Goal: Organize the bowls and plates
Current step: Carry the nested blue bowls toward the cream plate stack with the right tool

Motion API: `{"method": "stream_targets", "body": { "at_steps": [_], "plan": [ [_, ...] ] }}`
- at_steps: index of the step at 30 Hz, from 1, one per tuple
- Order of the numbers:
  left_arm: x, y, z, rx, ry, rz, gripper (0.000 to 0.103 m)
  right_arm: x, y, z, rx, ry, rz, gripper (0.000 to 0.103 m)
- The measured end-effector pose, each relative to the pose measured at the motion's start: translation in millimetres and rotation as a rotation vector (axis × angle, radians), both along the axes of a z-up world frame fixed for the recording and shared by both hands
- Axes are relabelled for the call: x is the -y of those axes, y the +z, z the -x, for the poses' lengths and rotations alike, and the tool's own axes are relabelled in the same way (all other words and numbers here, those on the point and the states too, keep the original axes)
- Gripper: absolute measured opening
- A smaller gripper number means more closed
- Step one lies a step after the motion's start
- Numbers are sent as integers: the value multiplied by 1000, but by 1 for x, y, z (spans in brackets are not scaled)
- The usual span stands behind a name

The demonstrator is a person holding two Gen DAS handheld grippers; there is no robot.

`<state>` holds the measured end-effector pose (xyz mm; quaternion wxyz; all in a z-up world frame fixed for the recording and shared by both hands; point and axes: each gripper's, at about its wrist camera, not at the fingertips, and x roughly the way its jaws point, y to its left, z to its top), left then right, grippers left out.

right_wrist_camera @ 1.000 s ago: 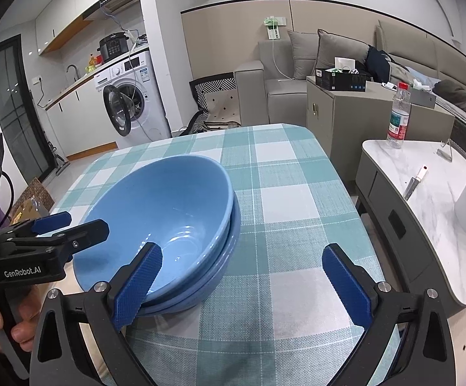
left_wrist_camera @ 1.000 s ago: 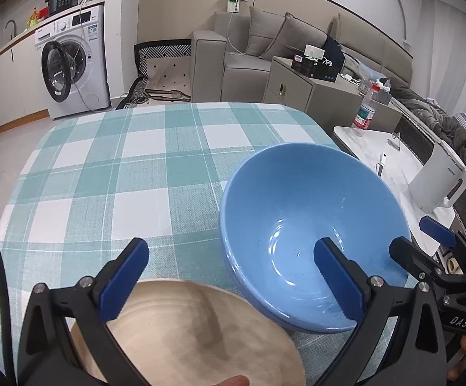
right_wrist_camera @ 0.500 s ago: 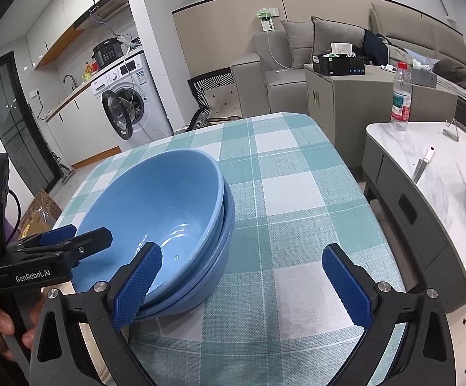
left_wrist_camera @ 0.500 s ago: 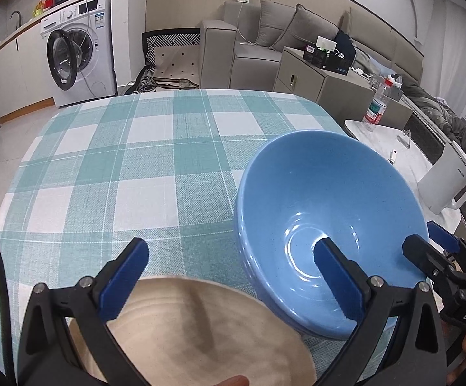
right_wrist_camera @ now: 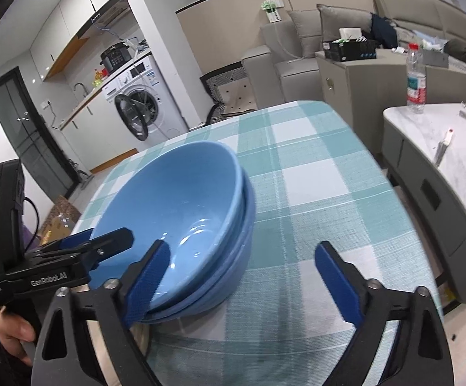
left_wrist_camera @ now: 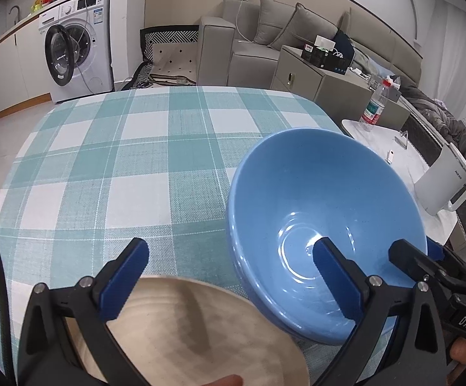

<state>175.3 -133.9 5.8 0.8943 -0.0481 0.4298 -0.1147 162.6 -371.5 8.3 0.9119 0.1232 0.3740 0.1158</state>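
Bowls (right_wrist_camera: 184,212) nested, tilted | right gripper (right_wrist_camera: 242,276) angled down, closing astride rim | left gripper (left_wrist_camera: 229,276) wide, empty

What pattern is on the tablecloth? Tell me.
Teal-and-white checked tablecloth; clearest in the left wrist view.

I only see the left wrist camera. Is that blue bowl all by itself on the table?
Observer: No. The right wrist view shows the blue bowl nested in at least one lower bowl.
Operator: What's the other gripper doing?
Observer: The right gripper has its jaws closing, pressing on nothing. One finger is at the stack's near rim, the other over bare tablecloth.
Operator: Who holds my gripper?
Observer: A hand is wrapped around the handle of the left gripper.
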Motion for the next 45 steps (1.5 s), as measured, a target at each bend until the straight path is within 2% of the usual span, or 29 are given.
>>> {"method": "stream_targets", "body": {
  "at_steps": [2, 4, 7, 15, 18, 20, 23, 45],
  "plan": [
    [1, 0, 1, 0, -6, 7, 98, -2, 0, 0, -3, 5, -9, 84],
    [2, 0, 1, -10, -20, 12, 88, -3, 0, -1, -8, 14, -21, 81],
    [3, -1, -1, -26, -25, 22, 83, -4, 0, -1, -12, 22, -33, 80],
    [5, -1, -1, -57, -45, 53, 50, -9, 3, 4, 5, 45, -33, 66],
    [7, 1, 2, -51, -62, 53, 44, -12, 5, 5, 13, 57, -30, 59],
    [9, 3, 5, -42, -74, 55, 42, -13, 6, 6, 17, 62, -29, 54],
    [12, 7, 8, -33, -81, 40, 41, -14, 7, 7, 20, 58, -20, 54],
    [20, 12, 16, -4, -88, -2, 41, -10, 13, 8, 34, 50, -16, 53]
  ]
}}
